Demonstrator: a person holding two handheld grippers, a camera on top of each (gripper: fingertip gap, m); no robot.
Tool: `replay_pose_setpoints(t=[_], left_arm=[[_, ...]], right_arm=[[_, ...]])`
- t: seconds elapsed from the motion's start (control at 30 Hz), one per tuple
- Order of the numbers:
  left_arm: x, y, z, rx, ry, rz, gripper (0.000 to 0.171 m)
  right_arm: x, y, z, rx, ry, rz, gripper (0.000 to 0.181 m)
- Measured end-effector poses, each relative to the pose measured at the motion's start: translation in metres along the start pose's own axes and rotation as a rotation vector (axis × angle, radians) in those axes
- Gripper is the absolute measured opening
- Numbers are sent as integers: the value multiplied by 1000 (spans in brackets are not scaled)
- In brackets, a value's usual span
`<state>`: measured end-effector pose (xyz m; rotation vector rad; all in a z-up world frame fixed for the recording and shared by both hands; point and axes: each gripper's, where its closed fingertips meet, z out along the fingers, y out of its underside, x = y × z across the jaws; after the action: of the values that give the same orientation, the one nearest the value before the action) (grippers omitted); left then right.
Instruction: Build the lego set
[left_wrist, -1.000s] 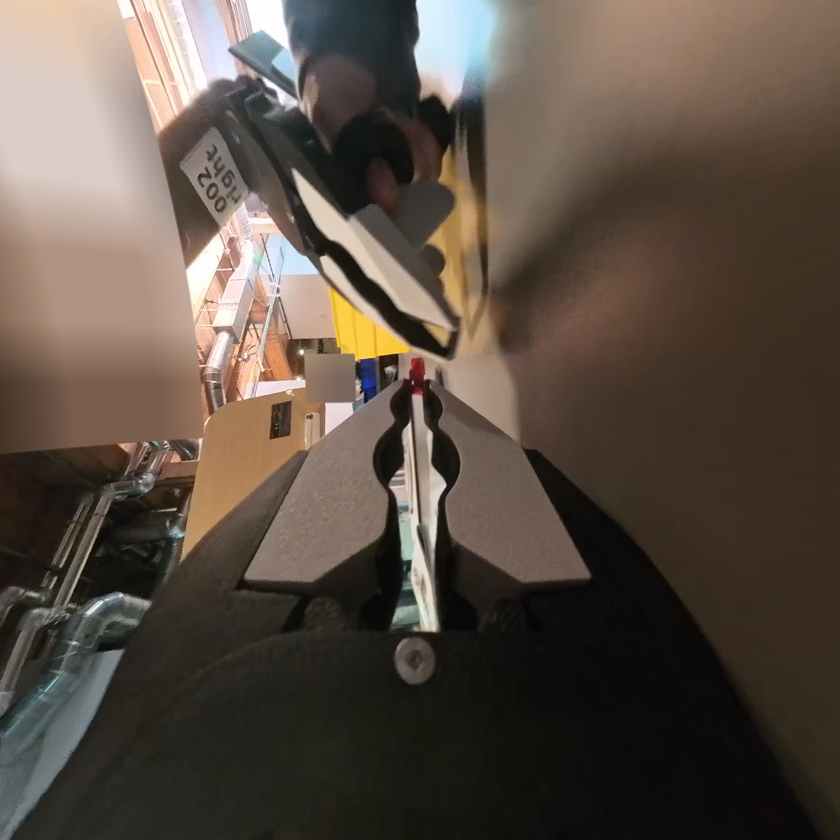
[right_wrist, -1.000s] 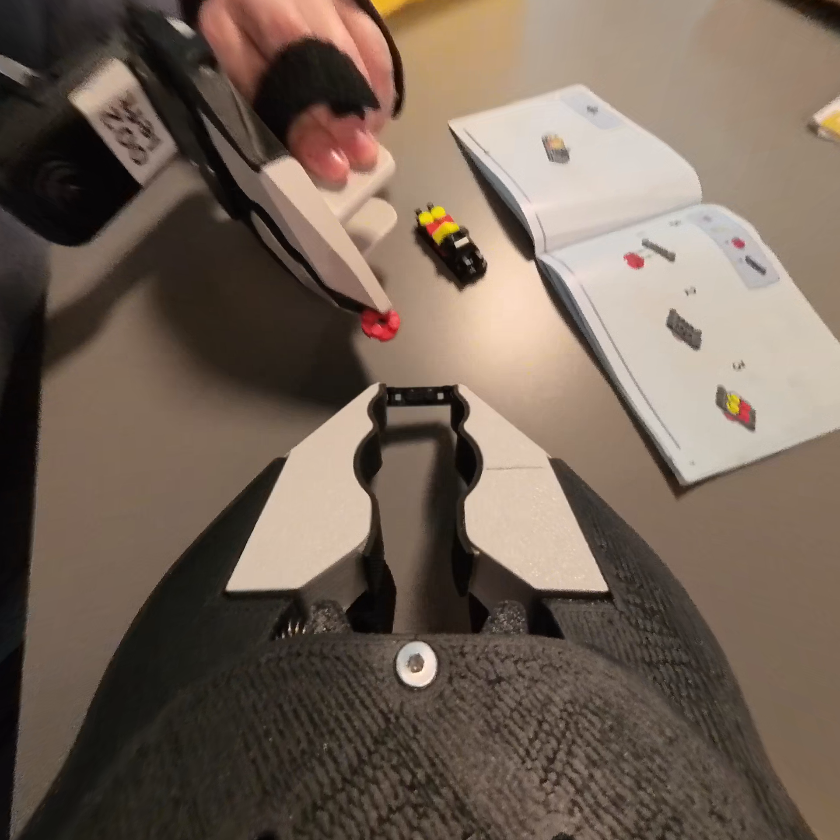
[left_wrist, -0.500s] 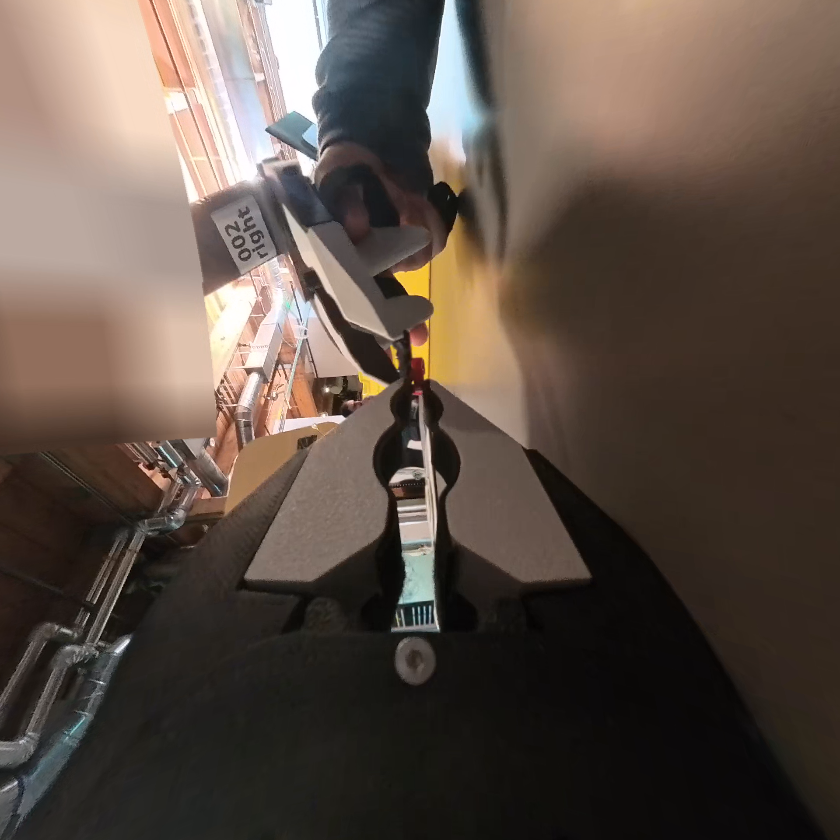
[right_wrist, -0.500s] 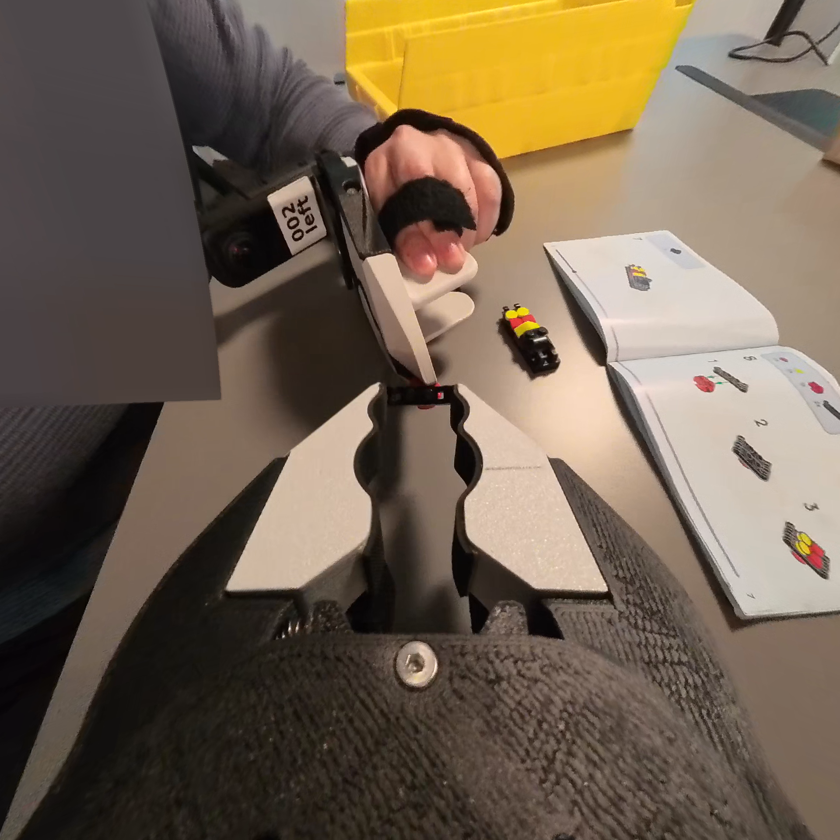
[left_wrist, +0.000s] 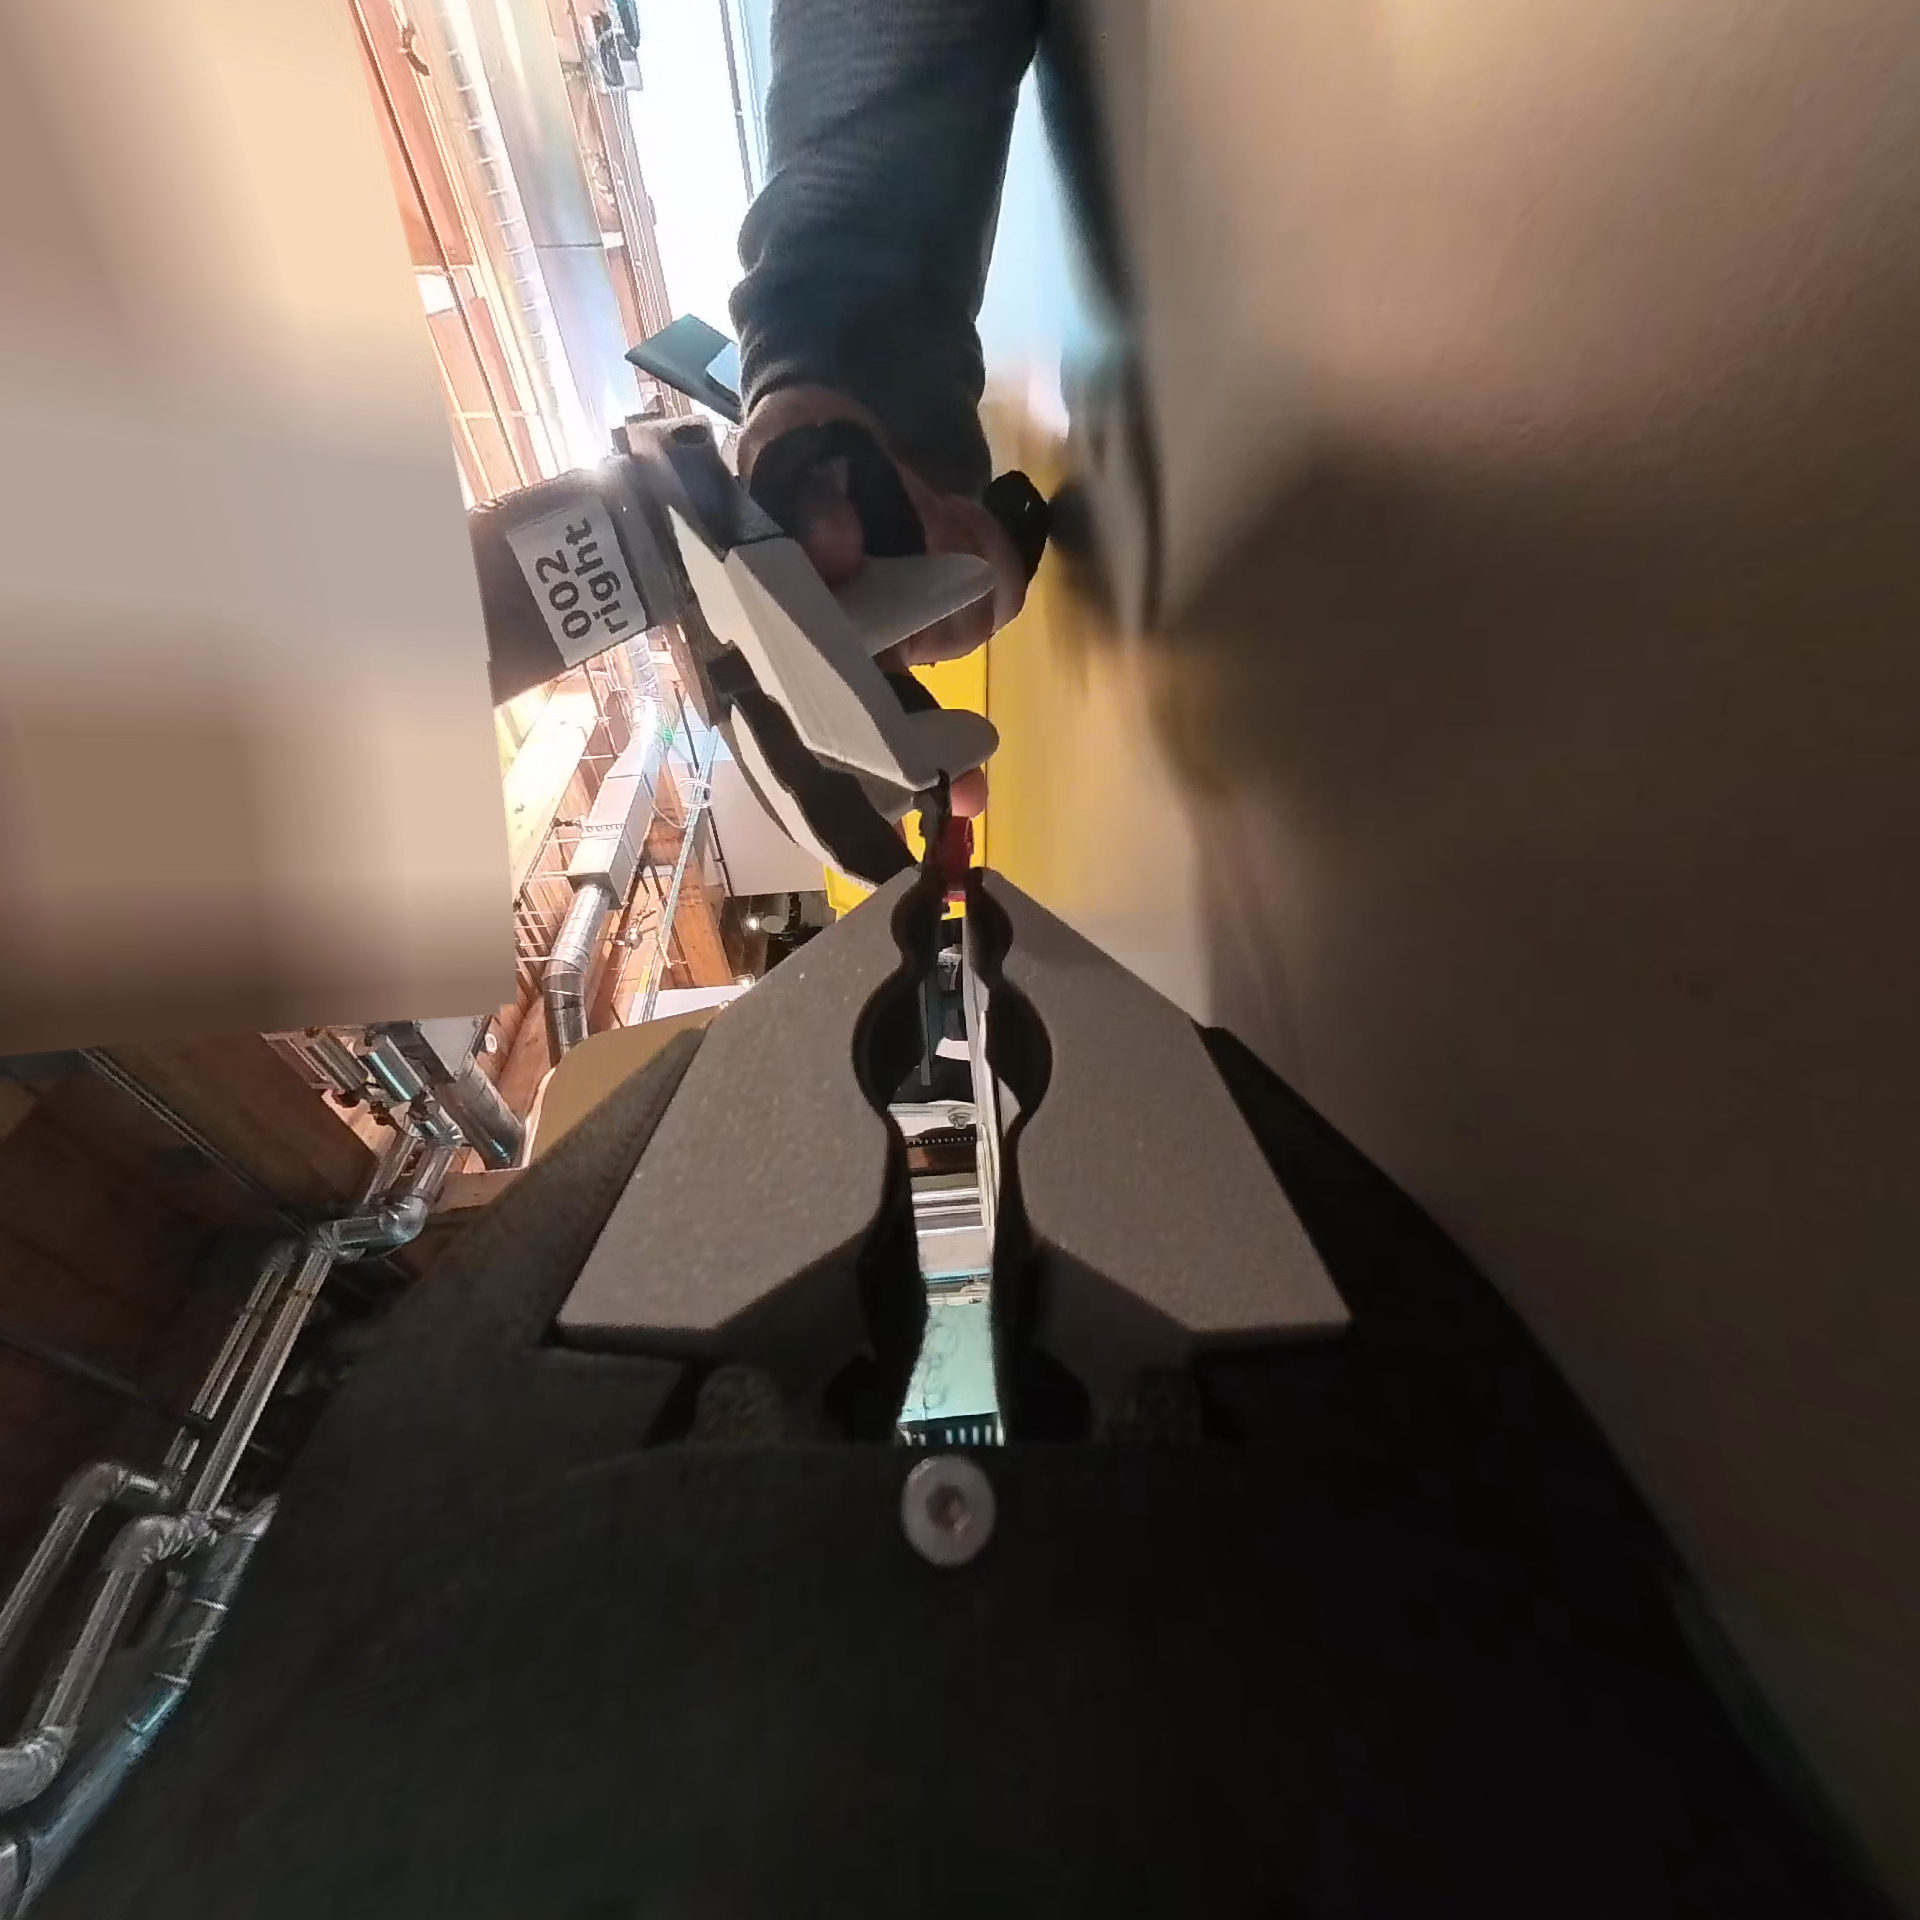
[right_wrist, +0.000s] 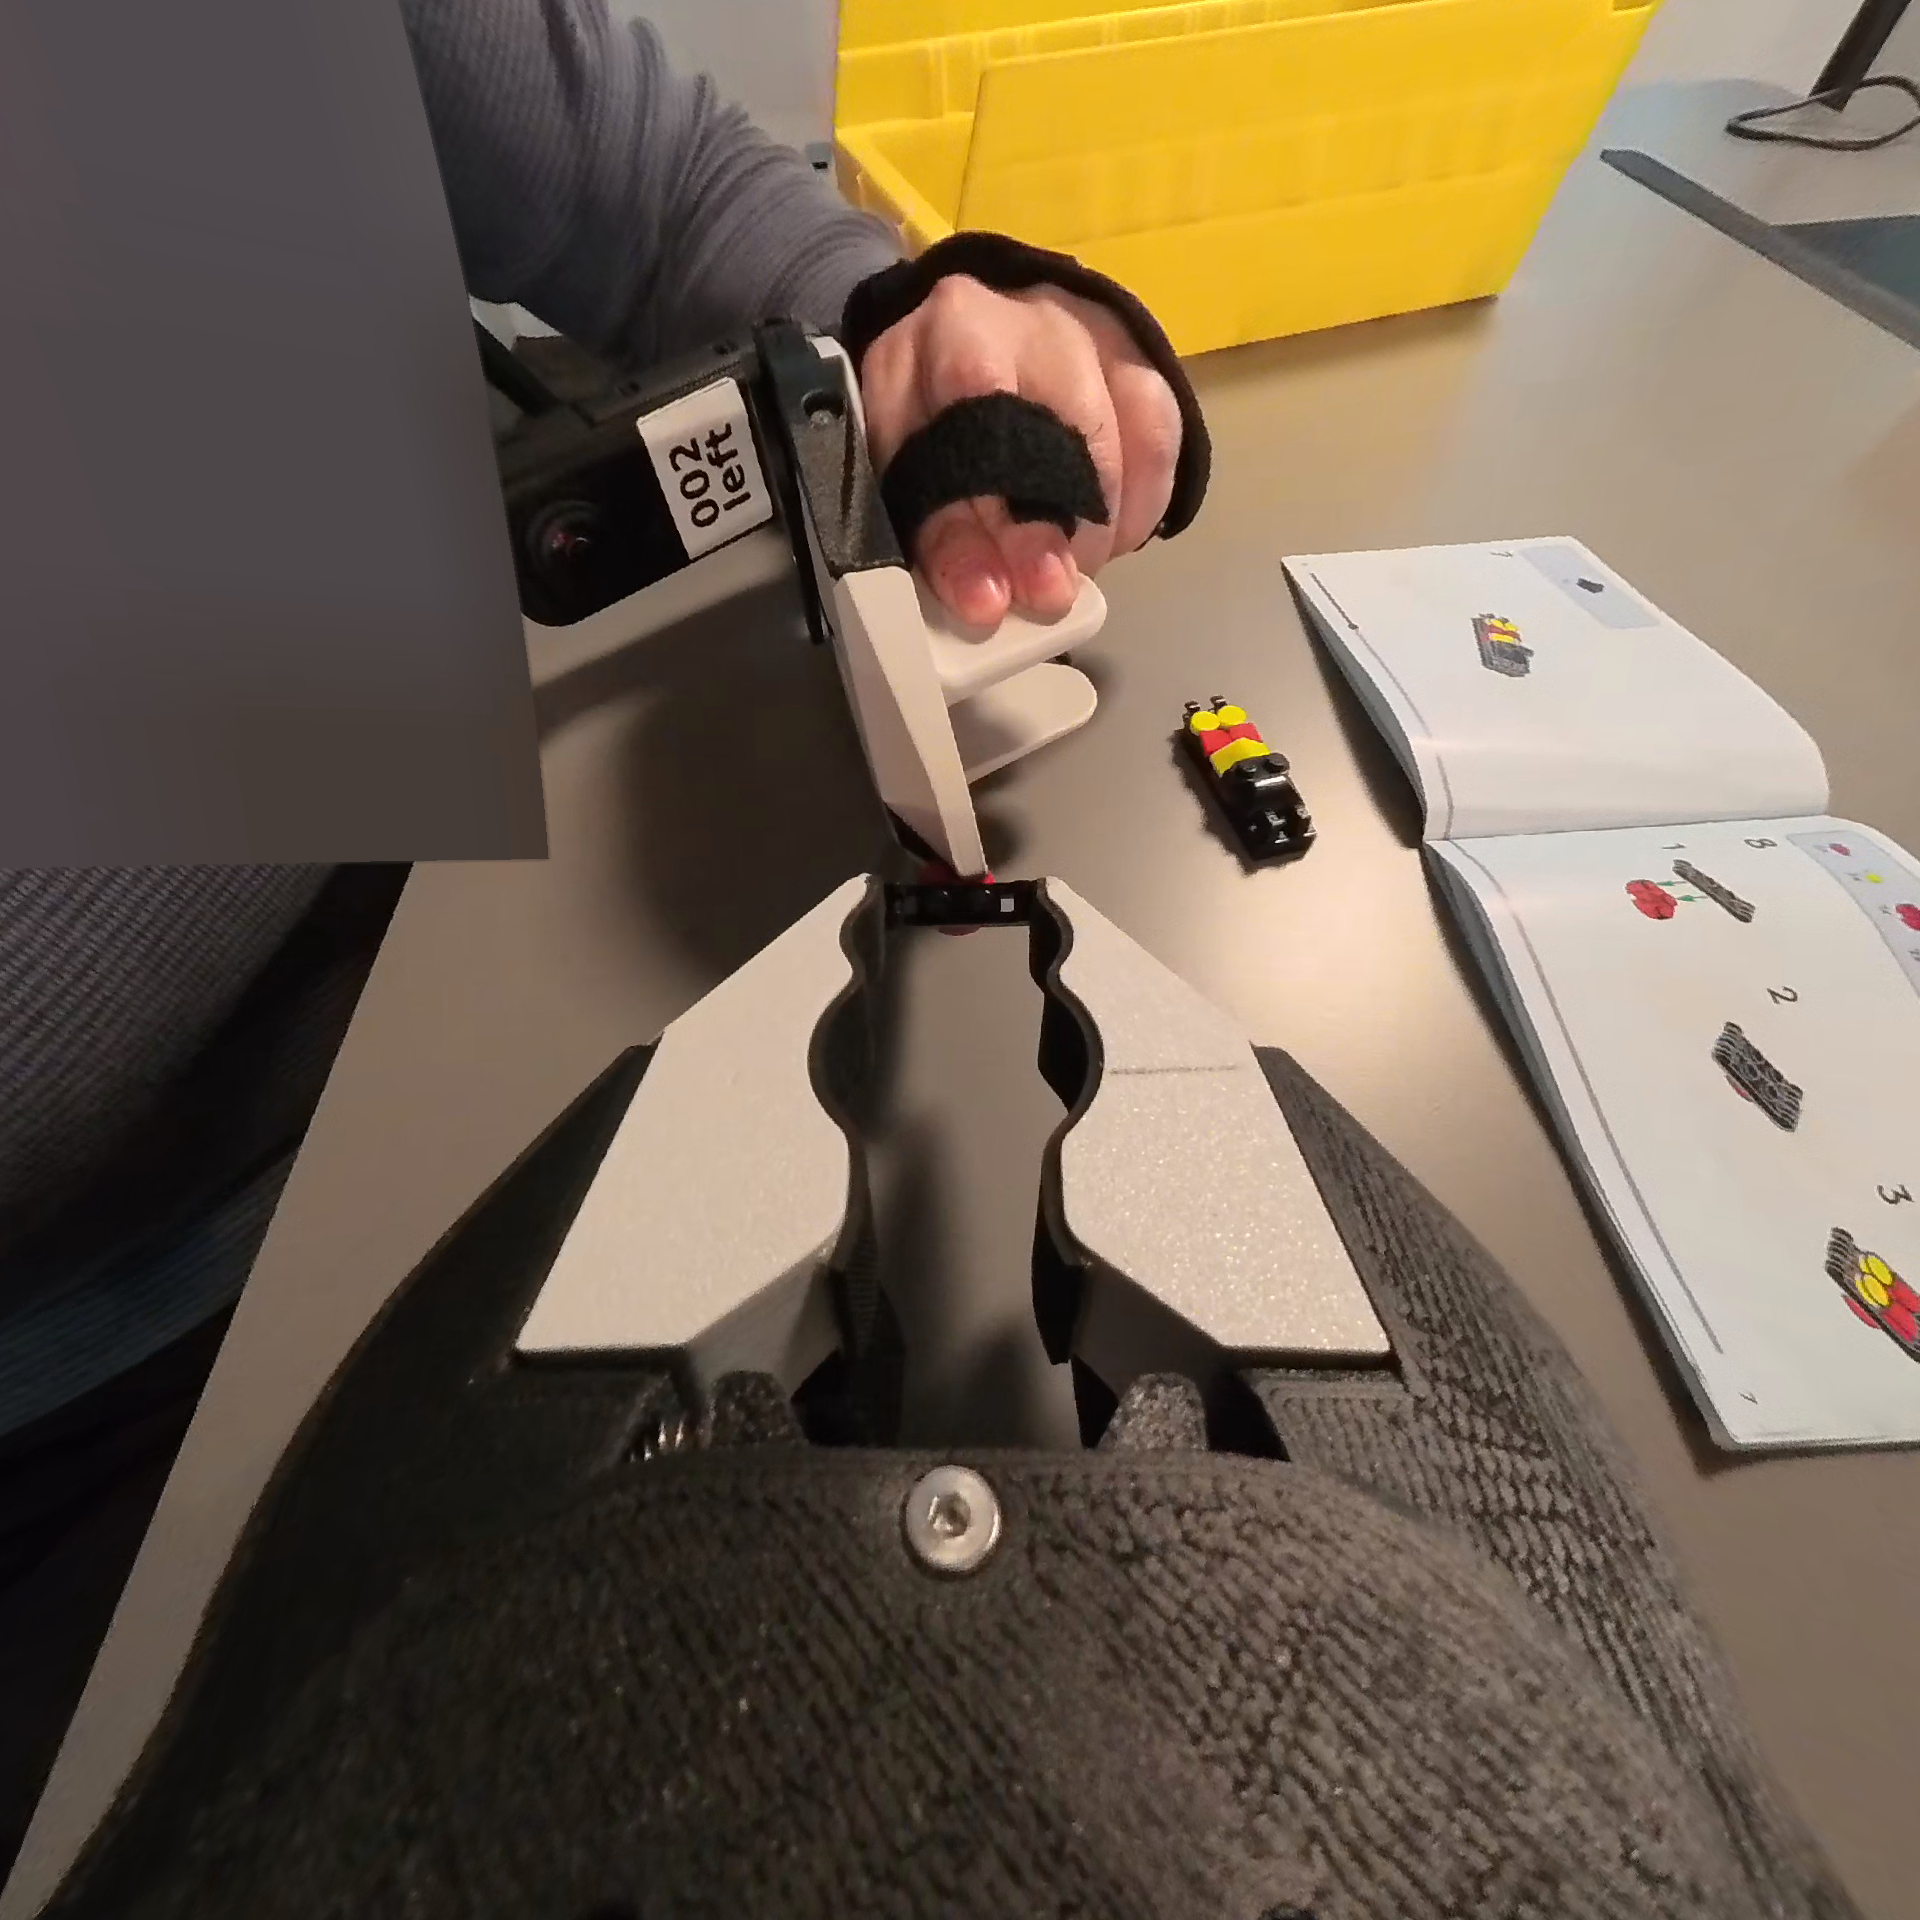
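In the right wrist view my right gripper (right_wrist: 961, 906) is shut on a small black lego plate (right_wrist: 925, 902), held crosswise between its fingertips above the table. My left gripper (right_wrist: 961, 857) comes down from above, shut on a small red round piece (right_wrist: 940, 871) that meets the plate's top. In the left wrist view my left gripper (left_wrist: 954, 883) pinches the red piece (left_wrist: 951, 847) at its tips, with the right gripper (left_wrist: 930, 795) right against it. A small black, red and yellow lego model (right_wrist: 1247, 779) lies on the table.
An open instruction booklet (right_wrist: 1662, 935) lies on the grey table (right_wrist: 1351, 436) at the right. A yellow bin (right_wrist: 1247, 156) stands at the back. A person's gloved hand (right_wrist: 1018, 416) holds the left gripper. A cable (right_wrist: 1829, 114) lies at the far right.
The two grippers have come together. The red piece, apart from the black plate a second ago, now touches it. Both stayed shut on their pieces.
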<state>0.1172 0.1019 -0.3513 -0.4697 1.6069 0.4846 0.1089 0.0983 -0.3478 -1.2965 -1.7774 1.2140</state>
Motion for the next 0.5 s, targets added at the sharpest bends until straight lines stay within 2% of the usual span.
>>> replay_pose_setpoints(t=[0.2,0.33,0.5], left_arm=[[-5,2,0,-14,-25,-9,4],[-9,1,0,-16,-42,-24,4],[-13,2,0,-23,-71,-15,3]], right_arm=[[0,-4,-2,30,30,-46,26],[0,-8,-4,64,-5,25,26],[0,-14,-7,43,10,-37,26]])
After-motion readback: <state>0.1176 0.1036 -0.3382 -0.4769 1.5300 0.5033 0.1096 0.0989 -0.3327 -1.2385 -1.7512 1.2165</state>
